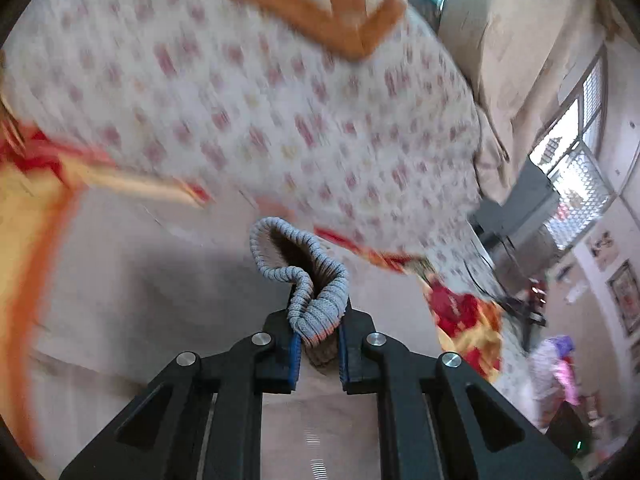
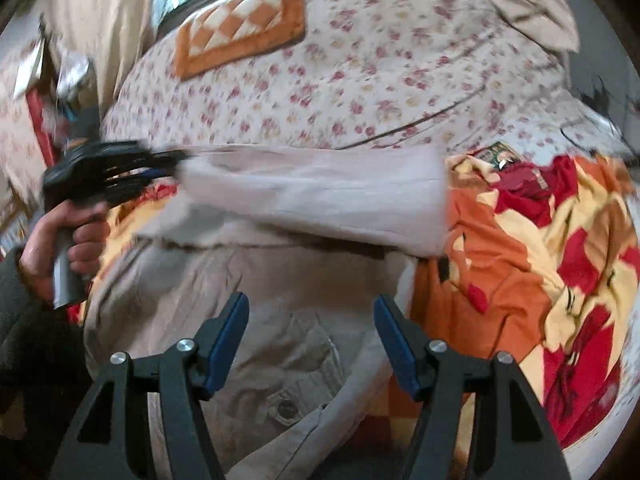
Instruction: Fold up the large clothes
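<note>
A beige jacket (image 2: 256, 280) lies spread on the bed, its chest pocket and button (image 2: 285, 409) near me. One sleeve (image 2: 320, 196) is lifted and stretched sideways across the body. My left gripper (image 1: 318, 336) is shut on the sleeve's grey ribbed knit cuff (image 1: 316, 296), which bunches up out of the jaws. In the right wrist view that left gripper (image 2: 176, 168) shows at the left, blurred, in a person's hand (image 2: 72, 236). My right gripper (image 2: 312, 344) hangs open above the jacket's front, with nothing between its blue pads (image 2: 230, 344).
A floral sheet (image 2: 360, 80) covers the bed. An orange checked mat (image 2: 240, 24) lies at its far side. A red, orange and yellow blanket (image 2: 540, 264) sits to the right of the jacket. A window (image 1: 576, 176) and wall pictures show at the right.
</note>
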The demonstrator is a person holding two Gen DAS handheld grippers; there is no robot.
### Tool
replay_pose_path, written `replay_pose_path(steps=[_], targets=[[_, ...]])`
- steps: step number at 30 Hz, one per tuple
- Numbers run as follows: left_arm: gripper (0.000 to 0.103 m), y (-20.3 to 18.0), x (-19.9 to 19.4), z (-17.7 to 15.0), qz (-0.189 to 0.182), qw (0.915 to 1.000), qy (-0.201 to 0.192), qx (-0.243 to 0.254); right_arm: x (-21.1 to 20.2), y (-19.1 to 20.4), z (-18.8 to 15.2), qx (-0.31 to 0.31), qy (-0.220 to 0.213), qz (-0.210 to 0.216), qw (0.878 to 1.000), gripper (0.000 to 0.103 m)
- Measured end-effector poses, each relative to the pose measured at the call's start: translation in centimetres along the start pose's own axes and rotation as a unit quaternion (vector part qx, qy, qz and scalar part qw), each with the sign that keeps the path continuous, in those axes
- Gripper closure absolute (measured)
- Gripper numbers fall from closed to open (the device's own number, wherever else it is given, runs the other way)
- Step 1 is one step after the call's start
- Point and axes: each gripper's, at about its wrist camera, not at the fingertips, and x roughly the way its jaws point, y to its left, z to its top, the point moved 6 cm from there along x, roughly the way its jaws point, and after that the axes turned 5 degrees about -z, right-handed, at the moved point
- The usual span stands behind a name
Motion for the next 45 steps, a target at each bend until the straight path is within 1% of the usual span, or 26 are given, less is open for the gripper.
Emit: replay_pose_path(steps=[3,7,10,12,14,15,17,20,21,22,24,25,26,28,29,32,33,35,36,37,38,40,41,42,43,45], targets=[[0.097,3.6,-2.0,1.3,0.056,0.9984,-0.008,0.007,0.8,-1.5,0.1,0.053,0.015,0.014,0.998,0.034],[0.096,9.2,-1.4,0.4,0.127,0.9914,0.027,0.013,1.3,-2.9,-0.1,0.1,0.025,0.029,0.994,0.034],[0.094,11.6,0.0,-1.4,0.151,0.9867,0.059,0.017,1.5,-3.1,-0.3,0.1,0.026,0.028,0.994,0.034],[0.09,12.2,0.6,-2.2,0.159,0.9849,0.066,0.017,1.7,-3.1,-0.3,0.095,0.031,0.02,0.995,0.034],[0.085,12.1,0.0,-1.6,0.164,0.9849,0.051,0.017,2.0,-2.9,0.0,0.084,0.042,0.01,0.996,0.034],[0.077,12.0,-0.9,-0.9,0.169,0.985,0.029,0.023,2.2,-2.7,0.5,0.075,0.045,0.006,0.996,0.035],[0.072,12.4,-2.7,0.0,0.212,0.9766,-0.011,0.032,2.3,-2.2,1.9,0.052,0.033,-0.012,0.998,0.035],[0.072,13.2,-5.1,0.9,0.253,0.9653,-0.063,0.014,2.8,-1.2,5.5,0.013,0.004,-0.044,0.999,0.035],[0.072,12.8,-5.7,1.2,0.256,0.963,-0.082,0.018,3.0,-0.8,6.7,0.001,-0.008,-0.057,0.998,0.034],[0.072,12.4,-5.7,1.5,0.252,0.9631,-0.092,0.025,3.4,-0.5,7.7,-0.009,-0.019,-0.067,0.998,0.028],[0.072,10.6,-5.4,1.7,0.226,0.9674,-0.103,0.051,5.0,-0.3,9.9,-0.009,-0.025,-0.078,0.997,0.023],[0.072,9.4,-5.0,1.6,0.214,0.969,-0.104,0.066,6.2,-0.5,10.9,0.01,-0.021,-0.08,0.997,0.023],[0.072,8.4,-4.3,1.4,0.203,0.9709,-0.099,0.08,7.2,-0.8,11.4,0.028,-0.012,-0.079,0.996,0.025],[0.072,6.6,-2.1,0.4,0.168,0.9778,-0.066,0.106,9.3,-0.7,11.9,0.038,0.013,-0.086,0.995,0.05],[0.072,6.2,-0.9,-0.2,0.16,0.9793,-0.045,0.115,10.5,-0.2,12.0,0.027,0.023,-0.085,0.996,0.052],[0.072,7.3,2.2,-1.8,0.191,0.9751,0.02,0.111,13.0,1.5,11.2,-0.009,0.047,-0.057,0.997,0.054],[0.072,8.6,3.3,-2.5,0.212,0.971,0.048,0.1,13.8,1.6,10.7,-0.022,0.054,-0.063,0.996,0.054],[0.072,11.0,4.1,-3.4,0.251,0.9617,0.077,0.077,15.3,1.0,9.1,-0.038,0.073,-0.075,0.994,0.054],[0.072,11.6,4.3,-3.7,0.256,0.9603,0.084,0.071,16.6,0.0,7.8,-0.042,0.096,-0.089,0.99,0.055],[0.072,11.6,4.4,-3.7,0.254,0.9608,0.078,0.078,17.4,-0.9,6.9,-0.041,0.11,-0.093,0.989,0.055],[0.072,11.5,4.4,-3.7,0.257,0.9597,0.078,0.083,17.4,-1.4,6.3,-0.041,0.09,-0.076,0.992,0.055],[0.071,11.5,4.5,-3.8,0.254,0.9603,0.078,0.084,17.3,-1.3,6.1,-0.051,0.081,-0.072,0.993,0.055],[0.064,11.5,4.7,-3.8,0.248,0.9624,0.077,0.08,17.4,-1.2,6.2,-0.054,0.083,-0.074,0.992,0.054],[0.052,11.4,4.8,-3.8,0.227,0.9686,0.074,0.068,17.5,-1.1,6.2,-0.058,0.083,-0.076,0.992,0.052],[0.047,11.5,4.8,-3.8,0.209,0.973,0.078,0.058,17.5,-1.0,6.2,-0.061,0.083,-0.076,0.992,0.05],[0.045,11.3,4.7,-3.3,0.203,0.9747,0.083,0.044,17.1,-0.9,6.2,-0.068,0.087,-0.077,0.991,0.049]])
